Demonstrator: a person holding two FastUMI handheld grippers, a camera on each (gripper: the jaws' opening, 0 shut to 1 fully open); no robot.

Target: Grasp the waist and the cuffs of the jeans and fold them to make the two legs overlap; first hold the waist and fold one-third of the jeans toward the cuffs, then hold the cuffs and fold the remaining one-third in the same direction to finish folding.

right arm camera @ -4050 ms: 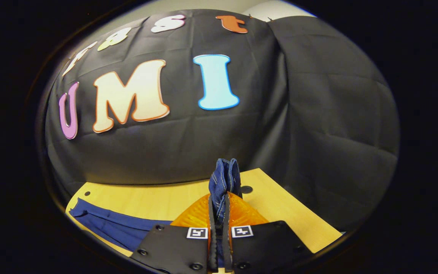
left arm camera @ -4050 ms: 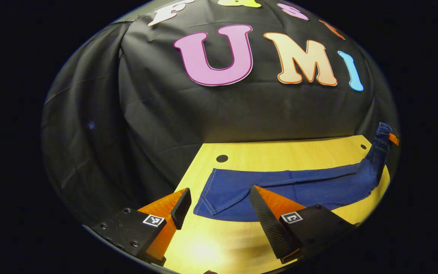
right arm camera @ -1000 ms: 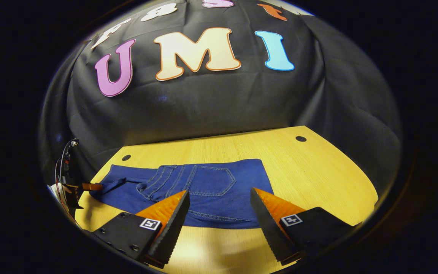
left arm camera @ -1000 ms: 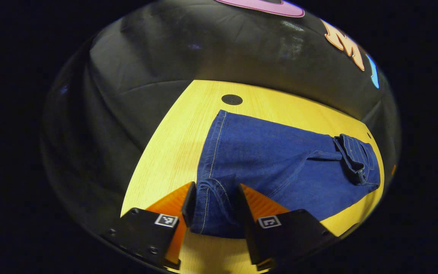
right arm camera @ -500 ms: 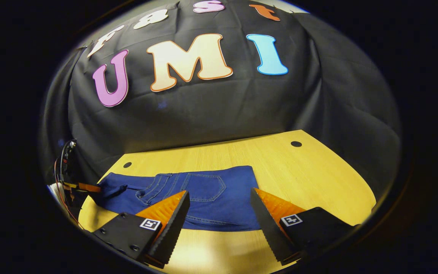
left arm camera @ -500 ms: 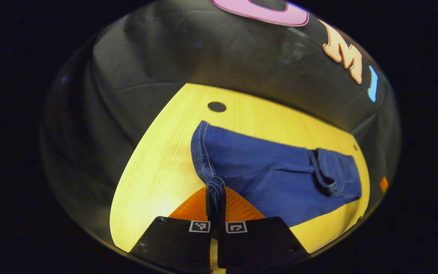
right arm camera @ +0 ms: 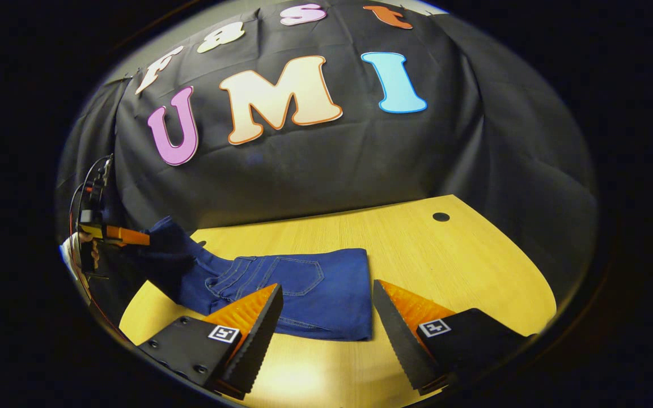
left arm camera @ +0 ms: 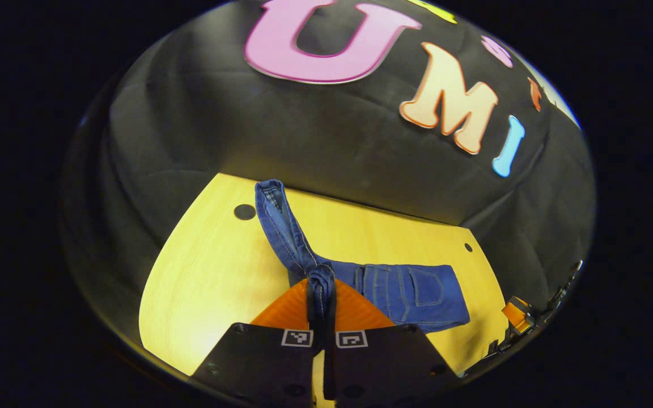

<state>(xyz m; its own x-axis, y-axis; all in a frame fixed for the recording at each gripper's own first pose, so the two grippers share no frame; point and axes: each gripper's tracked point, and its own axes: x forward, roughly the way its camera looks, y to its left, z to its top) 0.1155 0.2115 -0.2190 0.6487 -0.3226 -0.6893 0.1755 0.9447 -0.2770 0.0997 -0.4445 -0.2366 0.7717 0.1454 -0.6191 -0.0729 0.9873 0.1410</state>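
The blue jeans [right arm camera: 309, 289] lie on the yellow table [right arm camera: 462, 272], with the waist and back pocket folded over on top. My right gripper [right arm camera: 326, 317] hovers open just in front of that folded part, touching nothing. My left gripper [left arm camera: 321, 286] is shut on the cuffs, and the cuff end [left arm camera: 272, 198] stands up above its fingers, raised off the table. In the right gripper view the left gripper [right arm camera: 136, 236] appears at the far left, holding the lifted leg end [right arm camera: 165, 243]. The folded waist [left arm camera: 411, 292] rests flat, to the right of the left gripper.
The table [left arm camera: 207, 272] has small dark holes [left arm camera: 244, 212] [right arm camera: 441, 217] near its back corners. The black cloth wall rises right behind it. A hand and cables [right arm camera: 88, 226] show at the far left of the right gripper view. The right gripper [left arm camera: 516, 314] appears small at the table's right edge.
My left gripper closed on the cuffs and has lifted them off the table toward the waist. The right gripper, which held the waist up four seconds ago, stays open and nearly still.
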